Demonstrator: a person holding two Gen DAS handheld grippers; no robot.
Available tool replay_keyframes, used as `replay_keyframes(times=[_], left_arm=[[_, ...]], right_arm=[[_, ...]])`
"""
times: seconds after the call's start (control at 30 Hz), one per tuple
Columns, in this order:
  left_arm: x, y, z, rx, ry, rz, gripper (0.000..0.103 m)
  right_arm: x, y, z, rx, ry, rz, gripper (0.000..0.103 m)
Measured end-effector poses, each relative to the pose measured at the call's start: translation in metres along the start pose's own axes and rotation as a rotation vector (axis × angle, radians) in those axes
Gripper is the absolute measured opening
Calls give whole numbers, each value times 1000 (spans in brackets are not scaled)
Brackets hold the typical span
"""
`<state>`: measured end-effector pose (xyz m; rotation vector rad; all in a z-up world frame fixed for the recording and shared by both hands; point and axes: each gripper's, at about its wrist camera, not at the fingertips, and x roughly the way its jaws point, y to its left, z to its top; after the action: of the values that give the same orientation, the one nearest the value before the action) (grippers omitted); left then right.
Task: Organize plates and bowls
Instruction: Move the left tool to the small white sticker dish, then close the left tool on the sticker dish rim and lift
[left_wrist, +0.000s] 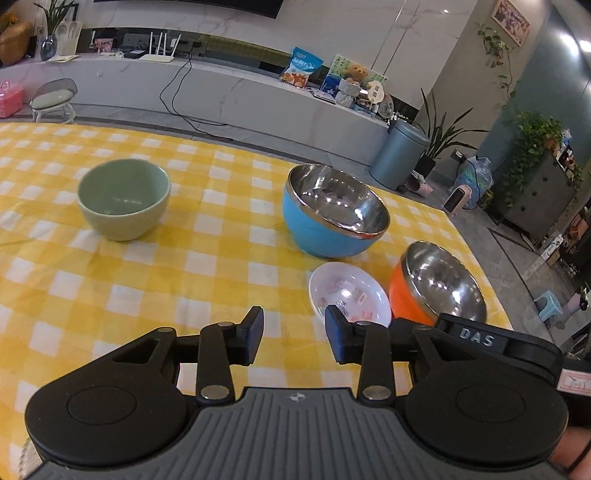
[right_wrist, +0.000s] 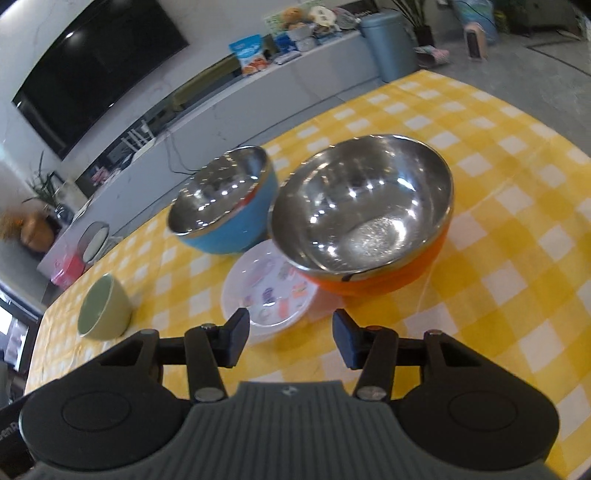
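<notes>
On the yellow checked tablecloth (left_wrist: 147, 280) stand a green ceramic bowl (left_wrist: 123, 199), a blue steel-lined bowl (left_wrist: 332, 212), an orange steel-lined bowl (left_wrist: 436, 284) and a small white patterned plate (left_wrist: 349, 291). My left gripper (left_wrist: 294, 334) hovers open in front of the plate, nothing between its fingers. In the right wrist view the orange bowl (right_wrist: 365, 218) is closest, with the blue bowl (right_wrist: 225, 203) behind on the left, the white plate (right_wrist: 269, 288) tucked partly under the orange bowl, and the green bowl (right_wrist: 105, 310) far left. My right gripper (right_wrist: 290, 338) stands open and empty just before the plate.
The table's far edge (left_wrist: 258, 147) drops to a grey floor with a white TV bench (left_wrist: 221, 85), a blue bin (left_wrist: 399, 155) and a stool (left_wrist: 51, 99). The right gripper's black body (left_wrist: 498, 343) shows at the left view's lower right, close beside the orange bowl.
</notes>
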<state>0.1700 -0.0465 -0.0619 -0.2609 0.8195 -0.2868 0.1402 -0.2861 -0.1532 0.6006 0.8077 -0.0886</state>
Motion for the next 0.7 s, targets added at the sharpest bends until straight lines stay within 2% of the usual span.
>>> replay_keyframes(times=[0.1, 0.3, 0.37, 0.47, 0.7], left_arm=[[13, 0, 3, -11, 9, 2, 42], [41, -4, 8, -27, 33, -18, 42], [50, -7, 10, -17, 35, -25, 42], [61, -13, 13, -1, 39, -29, 46], [84, -25, 12, 64, 74, -17, 46]], right_arm=[[7, -6, 2, 52, 0, -4, 46], [16, -14, 5, 77, -2, -34, 38], [20, -15, 5, 83, -9, -36, 33], [26, -17, 6, 96, -16, -49, 31], [34, -16, 7, 105, -22, -67, 23]])
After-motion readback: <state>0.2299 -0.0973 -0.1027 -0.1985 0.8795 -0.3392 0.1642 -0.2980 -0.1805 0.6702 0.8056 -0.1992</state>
